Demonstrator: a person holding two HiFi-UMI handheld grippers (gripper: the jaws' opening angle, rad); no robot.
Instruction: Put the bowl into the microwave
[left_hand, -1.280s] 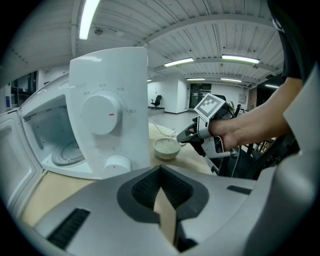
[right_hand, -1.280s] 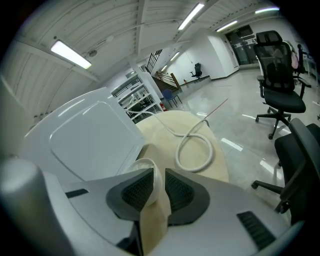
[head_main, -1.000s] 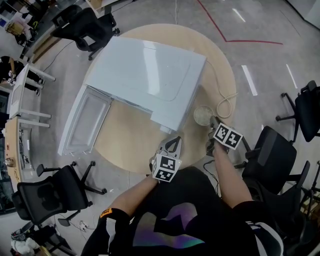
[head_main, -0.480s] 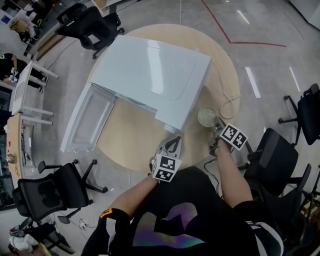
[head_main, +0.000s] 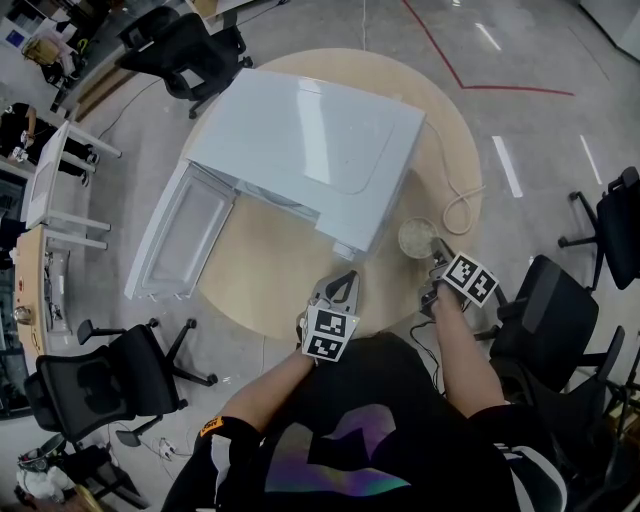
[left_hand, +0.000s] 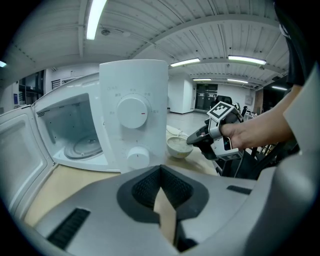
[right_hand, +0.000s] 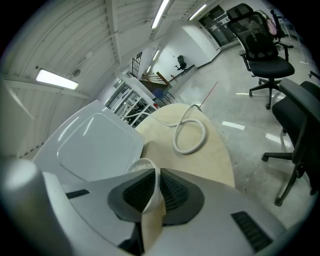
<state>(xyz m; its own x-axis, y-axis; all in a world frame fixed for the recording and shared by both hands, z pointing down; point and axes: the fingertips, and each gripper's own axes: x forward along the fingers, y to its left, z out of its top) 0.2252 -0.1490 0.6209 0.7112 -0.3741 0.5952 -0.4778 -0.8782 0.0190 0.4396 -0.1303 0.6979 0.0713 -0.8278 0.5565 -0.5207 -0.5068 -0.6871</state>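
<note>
Bright, even overhead light from ceiling strip lights (left_hand: 92, 20). Glare streaks on microwave (head_main: 310, 150) top and glossy floor (head_main: 540, 130). Shadows soft. Gripper views: heavy fisheye, black vignetted corners, near foreground slightly soft. Head view sharp.

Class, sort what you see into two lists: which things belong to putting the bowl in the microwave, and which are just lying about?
Part of the job:
- bowl, rim pinched in the right gripper
- microwave, door open

Lying about:
- looped white cable on the table
- office chairs around it
</note>
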